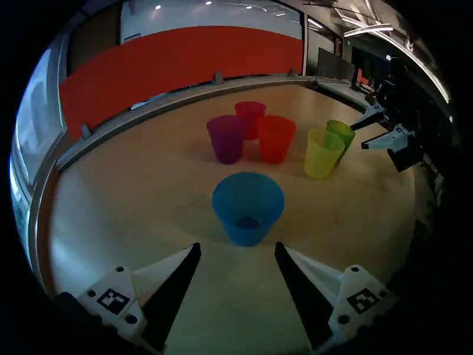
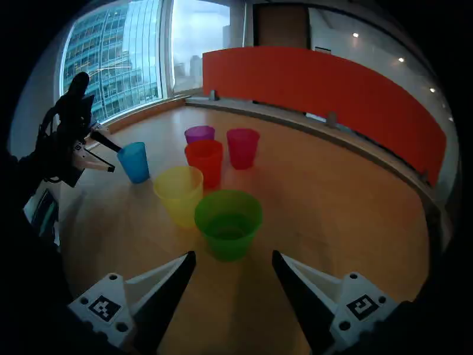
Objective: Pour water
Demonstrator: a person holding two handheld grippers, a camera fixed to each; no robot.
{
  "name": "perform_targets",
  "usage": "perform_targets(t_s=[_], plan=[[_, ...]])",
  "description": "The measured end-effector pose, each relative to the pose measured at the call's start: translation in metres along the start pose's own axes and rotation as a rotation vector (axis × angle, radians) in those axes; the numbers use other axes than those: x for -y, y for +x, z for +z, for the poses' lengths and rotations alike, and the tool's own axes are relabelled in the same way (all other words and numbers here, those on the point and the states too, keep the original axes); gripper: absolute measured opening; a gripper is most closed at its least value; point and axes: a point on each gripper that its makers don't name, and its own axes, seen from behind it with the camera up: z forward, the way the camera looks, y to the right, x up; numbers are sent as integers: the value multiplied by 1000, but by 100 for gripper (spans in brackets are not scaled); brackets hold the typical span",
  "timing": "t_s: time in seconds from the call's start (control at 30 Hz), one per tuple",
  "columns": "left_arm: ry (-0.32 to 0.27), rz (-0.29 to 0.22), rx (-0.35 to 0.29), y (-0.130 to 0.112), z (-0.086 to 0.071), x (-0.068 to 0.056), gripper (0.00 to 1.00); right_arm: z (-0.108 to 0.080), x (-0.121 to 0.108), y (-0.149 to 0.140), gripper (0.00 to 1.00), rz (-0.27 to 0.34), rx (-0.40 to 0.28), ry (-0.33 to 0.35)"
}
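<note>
Left gripper (image 1: 236, 245) released, facing translucent blue plastic cup (image 1: 248, 204); right gripper (image 2: 232, 253) released, facing translucent green plastic cup (image 2: 229, 222), where a finger could clip the adjacent translucent yellow plastic cup (image 2: 179, 192).

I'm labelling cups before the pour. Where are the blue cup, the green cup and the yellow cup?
blue cup (image 1: 248, 232): left gripper view, on its front wall.
green cup (image 2: 228, 246): right gripper view, on its front wall.
yellow cup (image 2: 177, 208): right gripper view, on its front wall.
</note>
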Motion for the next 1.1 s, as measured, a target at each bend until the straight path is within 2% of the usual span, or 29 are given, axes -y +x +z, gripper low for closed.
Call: perform_targets(t_s=[0.2, 0.4, 0.77, 1.1], plan=[[22, -11, -17, -2, -11, 3, 93, -10, -5, 0, 100, 16, -20, -33], [58, -29, -62, 4, -23, 10, 93, -22, -13, 6, 100, 40, -55, -74], [170, -118, -189, 19, -42, 41, 93, -43, -42, 30, 100, 93, -163, -203], [257, -151, -292, 33, -55, 59, 93, -45, -59, 46, 100, 120, -252, -305]])
